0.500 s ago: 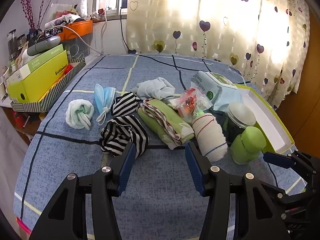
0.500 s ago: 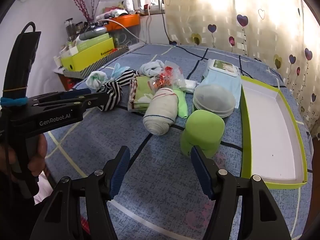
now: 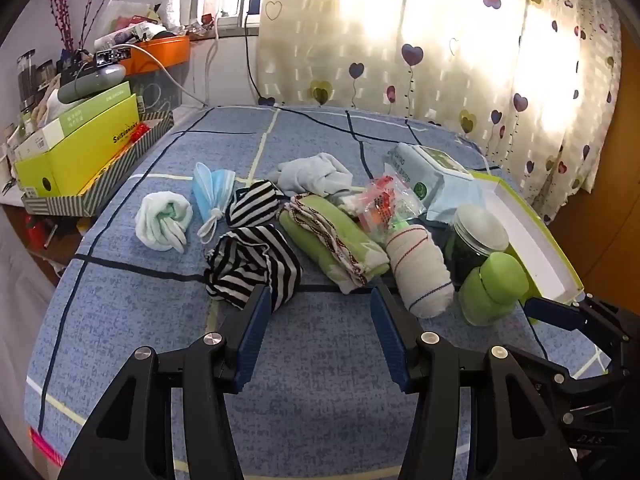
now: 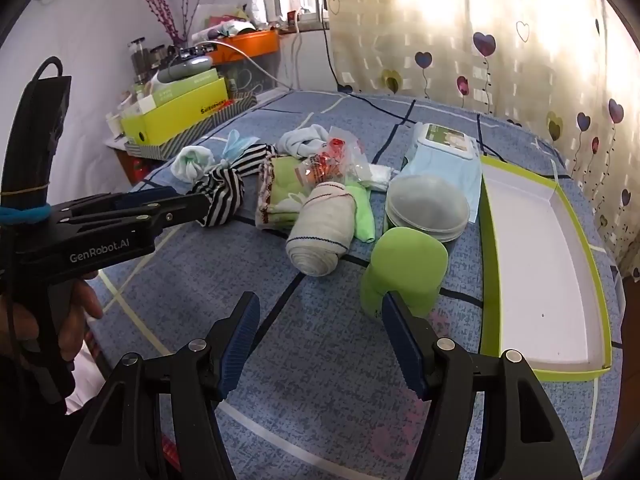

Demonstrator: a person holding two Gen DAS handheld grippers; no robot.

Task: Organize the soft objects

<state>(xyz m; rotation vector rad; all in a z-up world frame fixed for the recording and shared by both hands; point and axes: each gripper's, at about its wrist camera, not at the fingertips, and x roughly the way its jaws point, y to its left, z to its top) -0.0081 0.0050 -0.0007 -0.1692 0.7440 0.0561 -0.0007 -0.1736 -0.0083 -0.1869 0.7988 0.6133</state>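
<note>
Soft things lie in a pile on the blue bedspread: a black-and-white striped cloth (image 3: 252,268), a second striped piece (image 3: 254,204), a rolled white-green sock (image 3: 162,220), a blue face mask (image 3: 212,192), a folded green towel (image 3: 332,244), a white rolled sock (image 3: 420,268) and a pale blue cloth (image 3: 316,174). My left gripper (image 3: 318,320) is open and empty, just short of the striped cloth. My right gripper (image 4: 320,328) is open and empty, near a green bottle (image 4: 404,272) and the rolled sock (image 4: 320,236). The left gripper also shows in the right wrist view (image 4: 168,204).
A lime-edged white tray (image 4: 536,248) lies at the right. A lidded glass jar (image 3: 478,236), a wet-wipes pack (image 3: 432,168) and a clear bag of red items (image 3: 384,204) sit among the cloths. Yellow boxes (image 3: 84,148) stand on a side table at left.
Both grippers have stayed open and have barely shifted; the objects on the bed have not moved.
</note>
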